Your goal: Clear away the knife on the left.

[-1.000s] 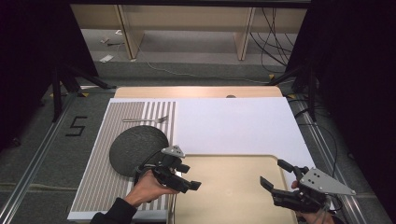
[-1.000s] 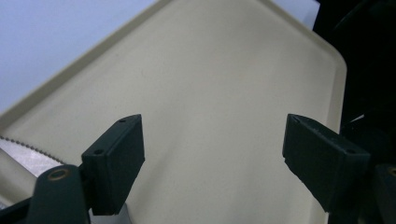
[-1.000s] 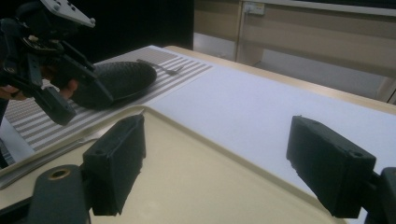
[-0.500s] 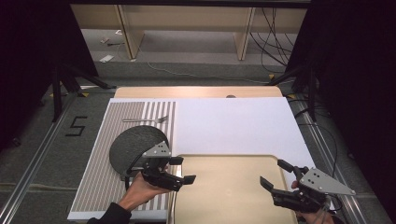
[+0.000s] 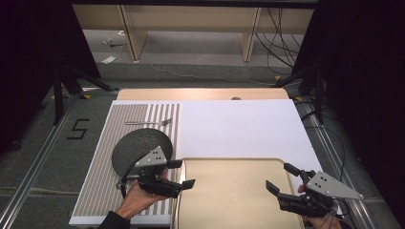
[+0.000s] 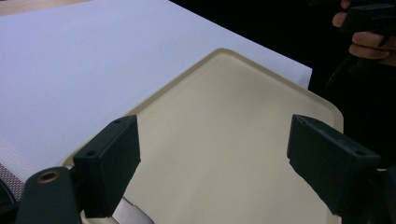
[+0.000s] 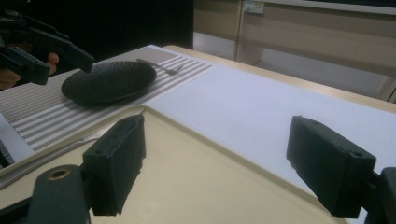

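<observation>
The person's face and body are cut off at the bottom of the high view, so just the hands and a bit of sleeve come in. The right hand is mostly hidden under the right gripper (image 5: 287,177). Part of the black plate (image 5: 138,145) is hidden behind the left gripper (image 5: 182,173). The fork (image 5: 149,122) is thin and far off, so its prongs are hard to see.

On the grey floor to the left there is a black number 5 made of tape.

The tray (image 5: 229,191) is cream coloured, smooth and flat, with a low rim and round corners. It lies at the near edge of the table, on a big white sheet (image 5: 239,129). Beside it is a mat (image 5: 95,176) with grey and white stripes. The black plate is round and looks a bit rough, and it sits on the mat. The silver fork lies on the mat behind the plate.

The left gripper is held at the tray's left edge with its jaws wide apart and nothing between them. The right gripper is at the tray's right side, jaws wide apart too, holding nothing
</observation>
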Available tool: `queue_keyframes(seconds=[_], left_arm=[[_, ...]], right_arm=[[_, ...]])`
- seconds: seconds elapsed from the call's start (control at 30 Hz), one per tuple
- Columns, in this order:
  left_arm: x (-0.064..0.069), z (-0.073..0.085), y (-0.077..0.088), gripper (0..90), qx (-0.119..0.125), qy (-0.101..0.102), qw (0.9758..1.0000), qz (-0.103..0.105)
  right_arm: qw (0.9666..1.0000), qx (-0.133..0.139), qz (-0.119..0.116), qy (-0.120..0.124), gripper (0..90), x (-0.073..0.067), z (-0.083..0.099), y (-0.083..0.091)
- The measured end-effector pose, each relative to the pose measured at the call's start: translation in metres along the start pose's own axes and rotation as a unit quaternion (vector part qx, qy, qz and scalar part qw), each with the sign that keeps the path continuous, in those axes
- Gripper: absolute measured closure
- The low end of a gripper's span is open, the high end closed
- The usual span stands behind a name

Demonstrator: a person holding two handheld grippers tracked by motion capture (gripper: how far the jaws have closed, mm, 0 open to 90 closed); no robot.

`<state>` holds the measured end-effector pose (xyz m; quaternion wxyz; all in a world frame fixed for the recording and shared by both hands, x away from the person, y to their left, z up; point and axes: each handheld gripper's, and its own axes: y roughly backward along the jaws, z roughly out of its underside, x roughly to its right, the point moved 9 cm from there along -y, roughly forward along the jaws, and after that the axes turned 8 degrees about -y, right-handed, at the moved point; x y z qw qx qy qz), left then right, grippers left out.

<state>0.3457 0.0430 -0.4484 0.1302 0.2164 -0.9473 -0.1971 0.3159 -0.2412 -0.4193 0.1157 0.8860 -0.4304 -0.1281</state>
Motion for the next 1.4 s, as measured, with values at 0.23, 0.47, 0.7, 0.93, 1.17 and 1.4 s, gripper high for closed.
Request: queue_keyframes(seconds=[0.23,0.47,0.7,0.93,1.17,1.4], left_arm=[[0.001,0.001,0.006,16.9,0.011,-0.005,0.9999,-0.012],[0.003,0.003,0.013,16.9,0.029,-0.006,0.9992,-0.027],[0.002,0.01,0.018,16.9,0.031,-0.003,0.9986,-0.042],[0.0,0.01,0.019,16.9,0.037,-0.001,0.998,-0.05],[0.001,0.011,0.016,16.9,0.03,-0.006,0.9985,-0.045],[0.002,0.011,0.014,16.8,0.027,-0.006,0.9987,-0.044]], right_arm=[[1.0,0.001,0.0,0.0,20.5,0.0,0.0,0.0],[1.0,0.001,0.0,0.001,20.5,0.0,0.0,0.001],[1.0,0.001,0.0,0.001,20.4,0.0,0.0,0.001],[1.0,0.001,0.0,0.001,20.5,-0.001,0.0,0.0],[1.0,0.001,-0.001,0.001,20.5,-0.001,0.0,0.0],[1.0,0.001,-0.001,0.002,20.5,-0.001,0.0,0.0]])
